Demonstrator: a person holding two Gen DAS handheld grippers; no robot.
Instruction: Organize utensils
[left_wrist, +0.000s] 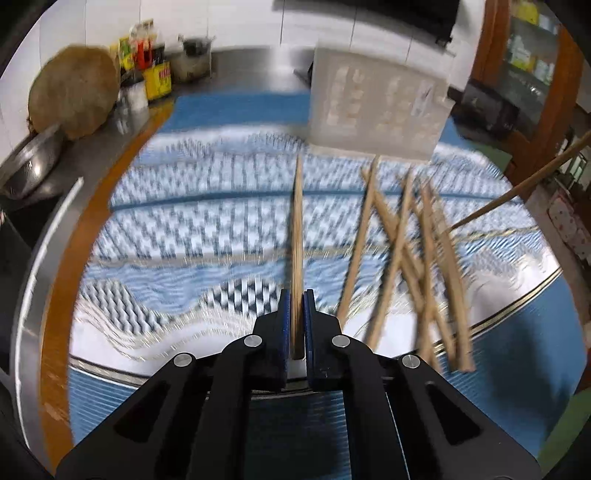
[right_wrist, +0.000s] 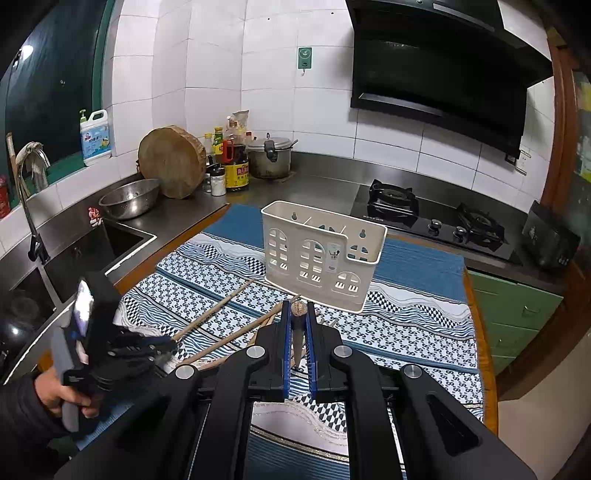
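Observation:
My left gripper (left_wrist: 296, 295) is shut on one wooden chopstick (left_wrist: 297, 236) that points forward toward the white utensil caddy (left_wrist: 376, 107). Several loose chopsticks (left_wrist: 413, 258) lie crossed on the patterned cloth to its right. My right gripper (right_wrist: 298, 308) is shut on another chopstick (right_wrist: 298, 317), seen end-on, just in front of the caddy (right_wrist: 321, 254). The left gripper (right_wrist: 162, 345) also shows in the right wrist view at lower left, with its chopstick (right_wrist: 214, 310) slanting up toward the caddy. More chopsticks (right_wrist: 236, 338) lie on the cloth between the grippers.
A blue and white patterned cloth (right_wrist: 406, 332) covers the table. A sink (right_wrist: 92, 251), steel bowl (right_wrist: 129, 201), round chopping block (right_wrist: 173, 160), sauce bottles (right_wrist: 234, 166) and pot (right_wrist: 271, 157) stand at the back left. A gas hob (right_wrist: 436, 221) is at the back right.

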